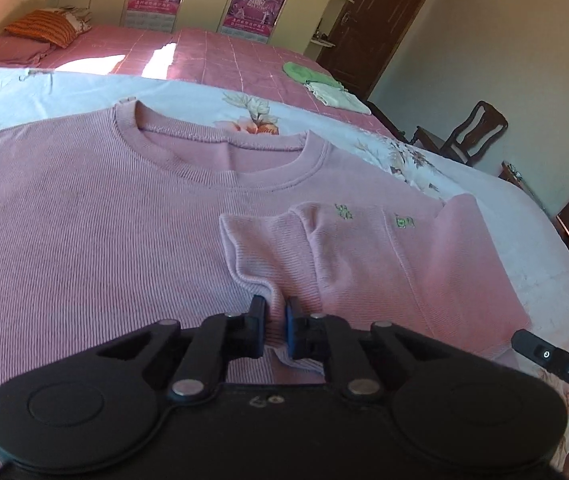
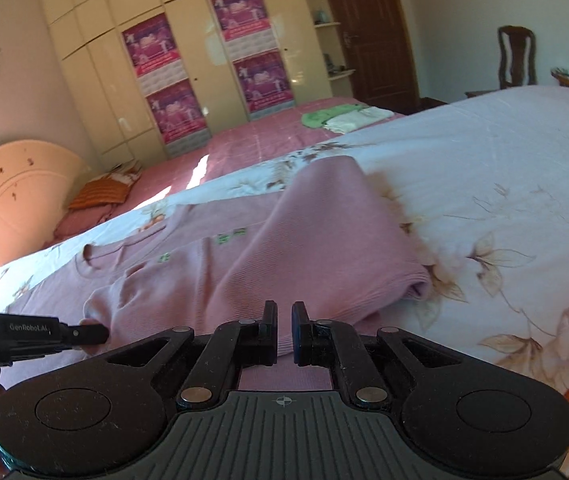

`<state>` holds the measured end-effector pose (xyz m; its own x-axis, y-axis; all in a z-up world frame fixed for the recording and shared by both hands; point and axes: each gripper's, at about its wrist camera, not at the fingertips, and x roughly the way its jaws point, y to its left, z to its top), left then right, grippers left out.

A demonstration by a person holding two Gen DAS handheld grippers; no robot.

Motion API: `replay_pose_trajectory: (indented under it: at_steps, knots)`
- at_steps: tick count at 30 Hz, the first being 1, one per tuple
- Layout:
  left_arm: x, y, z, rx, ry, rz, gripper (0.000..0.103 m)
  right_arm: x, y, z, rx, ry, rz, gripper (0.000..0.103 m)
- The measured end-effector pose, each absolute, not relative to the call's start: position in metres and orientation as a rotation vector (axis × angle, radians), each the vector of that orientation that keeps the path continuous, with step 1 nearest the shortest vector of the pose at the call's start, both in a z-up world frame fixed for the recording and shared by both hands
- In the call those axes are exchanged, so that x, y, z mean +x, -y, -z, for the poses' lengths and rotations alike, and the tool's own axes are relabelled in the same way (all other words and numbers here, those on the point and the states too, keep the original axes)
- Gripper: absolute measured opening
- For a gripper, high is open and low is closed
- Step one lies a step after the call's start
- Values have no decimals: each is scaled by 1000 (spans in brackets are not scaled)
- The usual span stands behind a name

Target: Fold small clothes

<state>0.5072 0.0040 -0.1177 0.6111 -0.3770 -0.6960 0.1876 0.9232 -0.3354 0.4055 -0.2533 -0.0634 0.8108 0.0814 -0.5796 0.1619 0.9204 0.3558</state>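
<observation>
A pink ribbed sweater (image 1: 104,220) lies flat on a white floral bedcover (image 1: 464,184), neckline away from me. Its right side is folded inward over the body, showing small green embroidery (image 1: 402,222). My left gripper (image 1: 275,320) is shut on a bunched fold of that pink fabric, pinched between the blue pads. In the right wrist view the sweater (image 2: 244,264) rises in a ridge towards my right gripper (image 2: 284,332), whose jaws stand close together with the pink edge in the narrow gap. The right gripper's tip (image 1: 524,342) shows at the sweater's edge. The left gripper's tip (image 2: 92,334) touches the cloth.
Beyond the floral cover lies a pink checked sheet (image 1: 224,56) with folded green (image 1: 312,74) and white (image 1: 340,98) clothes. An orange pillow (image 1: 40,28) sits far left. A wooden chair (image 1: 468,132), a dark door (image 1: 384,20) and cream wardrobes (image 2: 188,60) stand behind.
</observation>
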Motion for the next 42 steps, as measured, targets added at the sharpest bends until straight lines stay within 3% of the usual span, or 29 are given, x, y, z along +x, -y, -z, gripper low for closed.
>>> replay_pose_trajectory:
  at_steps: [6, 10, 14, 16, 17, 19, 25, 29, 31, 32, 34, 35, 36, 38, 42]
  knots:
    - [466, -38, 72, -181, -612, 280, 8, 395, 284, 61, 514, -612, 51, 6]
    - [470, -63, 97, -200, -707, 233, 8, 393, 290, 61, 579, -610, 20, 7]
    - [467, -74, 101, -220, -690, 219, 9, 397, 294, 64, 625, -636, 7, 11]
    - [469, -73, 96, -209, -672, 220, 8, 396, 296, 64, 636, -634, 4, 43]
    - [471, -73, 93, -200, -666, 222, 8, 395, 298, 62, 639, -624, 11, 68]
    - [478, -71, 91, -174, -665, 224, 8, 392, 301, 60, 649, -604, -7, 69]
    - [477, -77, 107, -154, -705, 231, 10, 397, 319, 69, 850, -600, -41, 69]
    - [480, -81, 116, -182, -729, 221, 30, 405, 335, 81, 991, -606, -41, 69]
    - [489, -87, 122, -269, -747, 225, 39, 407, 340, 83, 1005, -609, -28, 55]
    - [493, -91, 125, -320, -754, 226, 39, 408, 340, 85, 1002, -617, -19, 40]
    - [500, -97, 128, -422, -758, 228, 34, 409, 341, 86, 977, -637, -2, 24]
    - [503, -101, 130, -465, -758, 231, 3, 409, 340, 86, 954, -648, 6, 13]
    - [500, -102, 128, -472, -727, 211, 4, 408, 339, 84, 925, -655, 18, 6]
    - [482, -96, 112, -400, -578, 186, 4, 401, 331, 74, 809, -643, 30, 6]
    - [479, -80, 122, -259, -635, 122, 7, 395, 312, 72, 592, -682, 42, 5]
